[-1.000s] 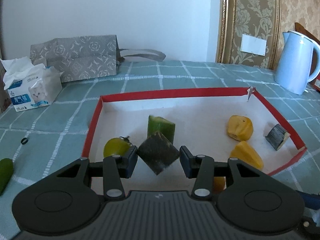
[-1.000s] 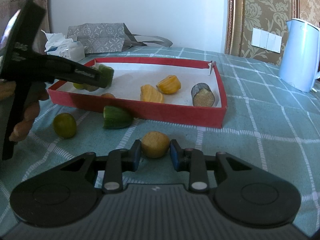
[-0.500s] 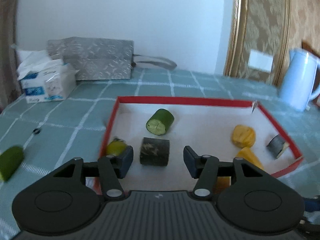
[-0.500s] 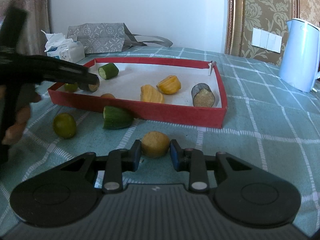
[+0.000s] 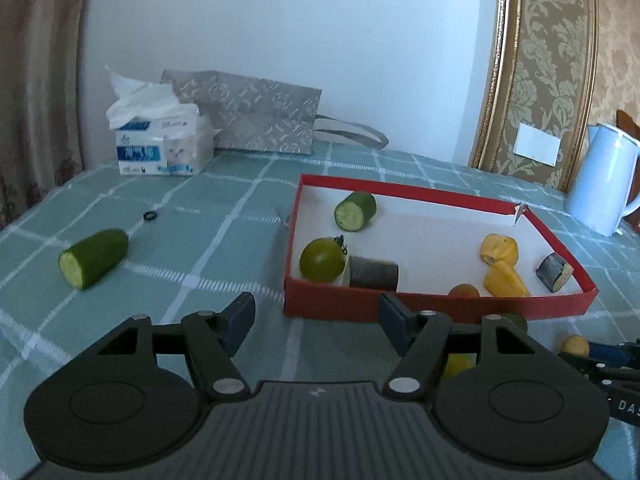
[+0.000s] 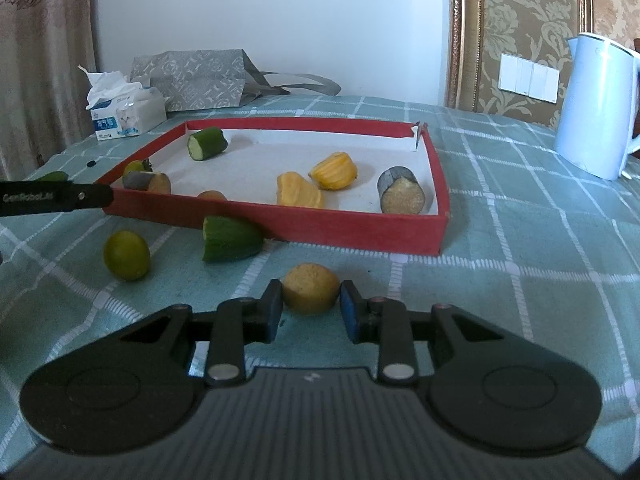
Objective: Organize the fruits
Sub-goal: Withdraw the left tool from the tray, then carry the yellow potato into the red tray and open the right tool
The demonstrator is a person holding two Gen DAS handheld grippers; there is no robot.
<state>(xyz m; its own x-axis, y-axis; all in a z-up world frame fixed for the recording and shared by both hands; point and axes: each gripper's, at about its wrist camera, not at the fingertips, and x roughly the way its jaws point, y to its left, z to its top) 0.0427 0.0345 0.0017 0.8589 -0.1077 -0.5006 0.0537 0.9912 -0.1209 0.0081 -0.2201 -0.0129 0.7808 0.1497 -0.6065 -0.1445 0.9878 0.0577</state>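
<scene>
My left gripper (image 5: 316,312) hangs just in front of the red tray's (image 5: 440,308) near left corner. Its jaws are opening and nothing is between them. A dark-skinned cut piece (image 5: 372,274) lies in the tray beside a round green fruit (image 5: 322,260), with a cucumber piece (image 5: 355,211) and yellow chunks (image 5: 499,249) further in. My right gripper (image 6: 311,300) is shut on a small yellow-brown fruit (image 6: 311,286) that rests on the cloth before the tray (image 6: 320,224). A green lime (image 6: 126,255) and a cucumber piece (image 6: 231,239) lie outside it. Another cucumber piece (image 5: 94,257) lies far left.
At the back of the checked green cloth stand a tissue box (image 5: 160,148) and a grey paper bag (image 5: 256,120). A pale blue kettle (image 5: 600,184) is at the far right. A small black ring (image 5: 150,215) lies on the cloth left of the tray.
My left gripper let go of the dark piece, which now lies in the tray, then opened wider and drew back out of the tray to the left. The right gripper stayed put.
</scene>
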